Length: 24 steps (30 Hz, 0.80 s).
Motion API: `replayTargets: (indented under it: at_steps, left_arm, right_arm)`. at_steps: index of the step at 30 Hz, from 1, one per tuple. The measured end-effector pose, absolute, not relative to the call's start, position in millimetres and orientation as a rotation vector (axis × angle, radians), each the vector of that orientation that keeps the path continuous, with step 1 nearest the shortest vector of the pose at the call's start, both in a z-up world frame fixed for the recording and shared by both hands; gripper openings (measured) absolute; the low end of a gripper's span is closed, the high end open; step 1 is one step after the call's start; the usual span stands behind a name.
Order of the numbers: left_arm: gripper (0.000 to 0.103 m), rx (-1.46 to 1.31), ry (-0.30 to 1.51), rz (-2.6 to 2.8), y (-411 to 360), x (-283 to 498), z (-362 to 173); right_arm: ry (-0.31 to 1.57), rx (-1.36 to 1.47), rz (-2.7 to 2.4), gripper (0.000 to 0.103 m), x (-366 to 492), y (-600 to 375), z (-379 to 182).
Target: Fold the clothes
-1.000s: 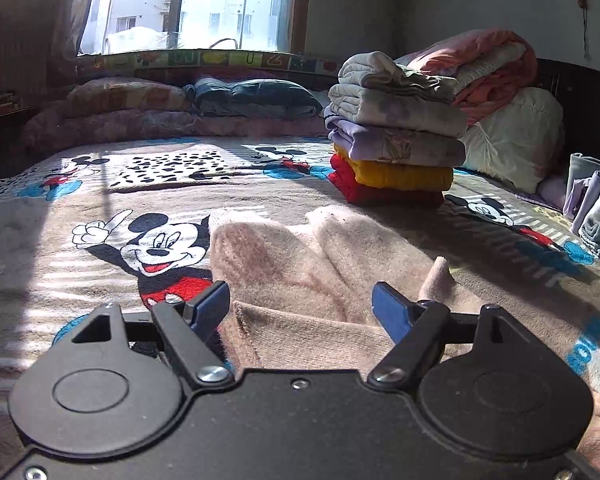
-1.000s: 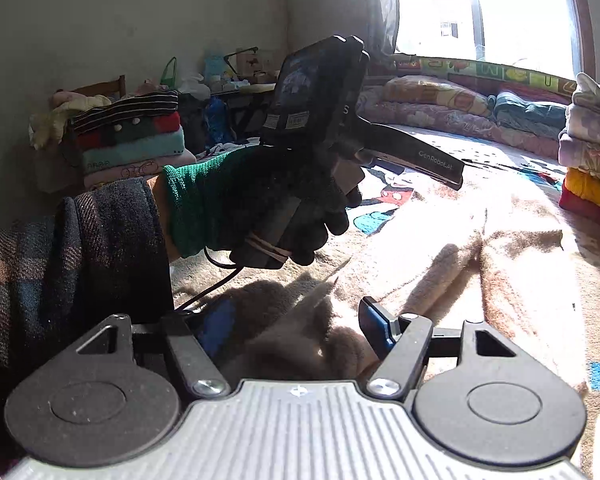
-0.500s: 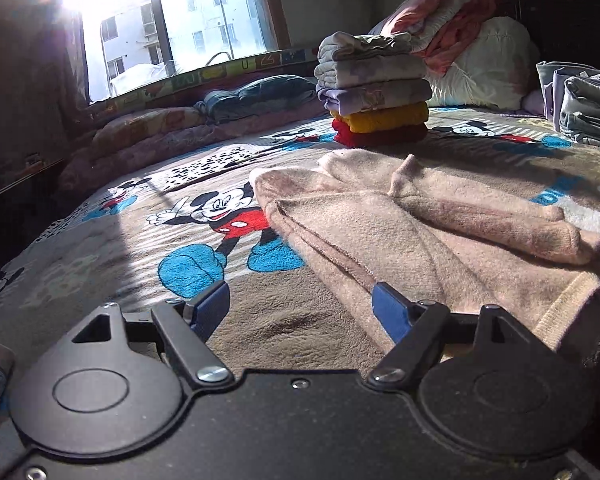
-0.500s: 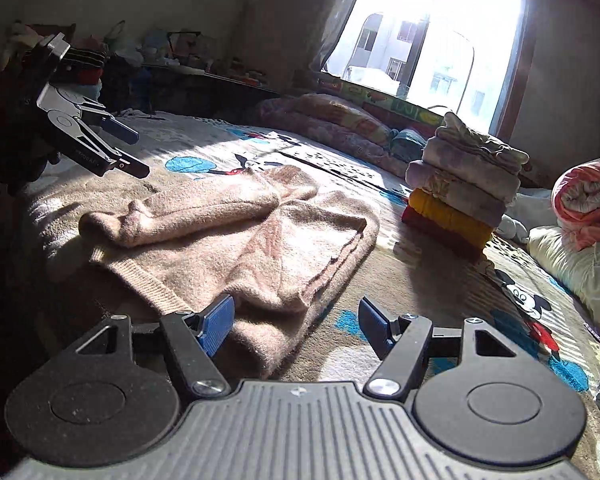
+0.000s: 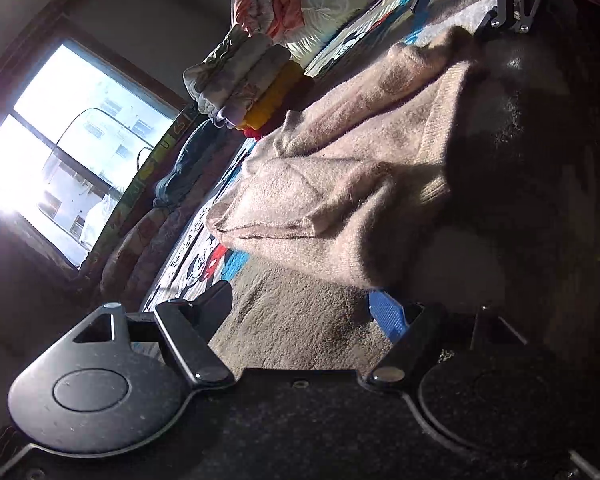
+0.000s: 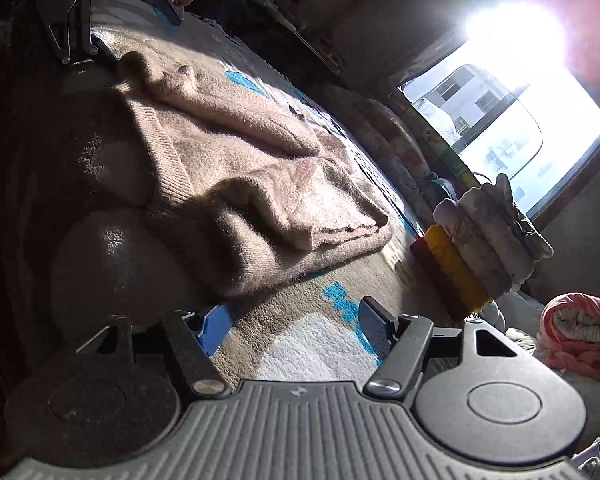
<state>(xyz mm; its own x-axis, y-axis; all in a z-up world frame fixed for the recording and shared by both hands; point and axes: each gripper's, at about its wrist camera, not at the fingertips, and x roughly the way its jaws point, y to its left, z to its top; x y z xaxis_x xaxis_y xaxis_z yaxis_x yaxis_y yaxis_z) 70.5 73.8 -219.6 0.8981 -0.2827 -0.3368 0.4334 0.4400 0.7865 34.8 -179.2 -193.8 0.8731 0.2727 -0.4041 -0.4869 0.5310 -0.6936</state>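
So the beige sweater (image 5: 364, 160) is lying on the cartoon-print bedspread (image 5: 300, 320), partly folded, with one sleeve laid across the body and a thick fold bunched up on the side nearest the person. Both cameras are rolled way over, so the whole room looks tipped sideways.

The left gripper (image 5: 306, 306) has its jaws wide apart and empty, sitting low just beside one end of the near edge of the sweater, with the blue pad almost touching the fuzzy hem. The right gripper (image 6: 296, 322) is spread open and empty too, at the other end of that same edge, over bare bedspread. Each gripper shows up small at the top of the other's view.

My guess is this is the setup for the next fold: both tools lined up at the near edge, nothing pinched yet. The next move probably calls for sliding a finger under the hem on each side, closing on the knit, then lifting it over evenly. The fabric looks thick and floppy, so a shallow pinch might slip.

The finished stack of folded clothes (image 6: 488, 240) sits well apart, toward the window (image 6: 512, 128).
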Motion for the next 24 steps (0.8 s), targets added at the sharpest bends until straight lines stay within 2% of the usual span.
replayTargets:
  at_steps: [2, 5, 8, 23, 24]
  left_arm:
    - [0.076, 1.063, 0.107, -0.461, 69.9, 75.0, -224.7]
    - [0.082, 1.079, 0.049, -0.497, 69.9, 82.7, -223.5]
    - [0.082, 1.098, 0.012, -0.541, 73.1, 88.6, -217.9]
    - [0.082, 1.403, -0.281, -0.713, 84.0, 140.3, -223.1]
    - [0.082, 1.419, -0.301, -0.721, 82.7, 144.6, -223.1]
  right_arm:
    - [0.198, -0.979, 0.484, 0.069, 33.6, -176.7, -197.9]
    - [0.129, -1.020, 0.519, 0.072, 33.9, -179.3, -199.9]
    - [0.104, -1.053, 0.560, 0.075, 36.5, -181.7, -195.3]
    - [-0.112, -1.334, 0.784, 0.073, 93.4, -186.7, -188.0]
    - [-0.116, -1.339, 0.796, 0.070, 97.9, -185.2, -187.1]
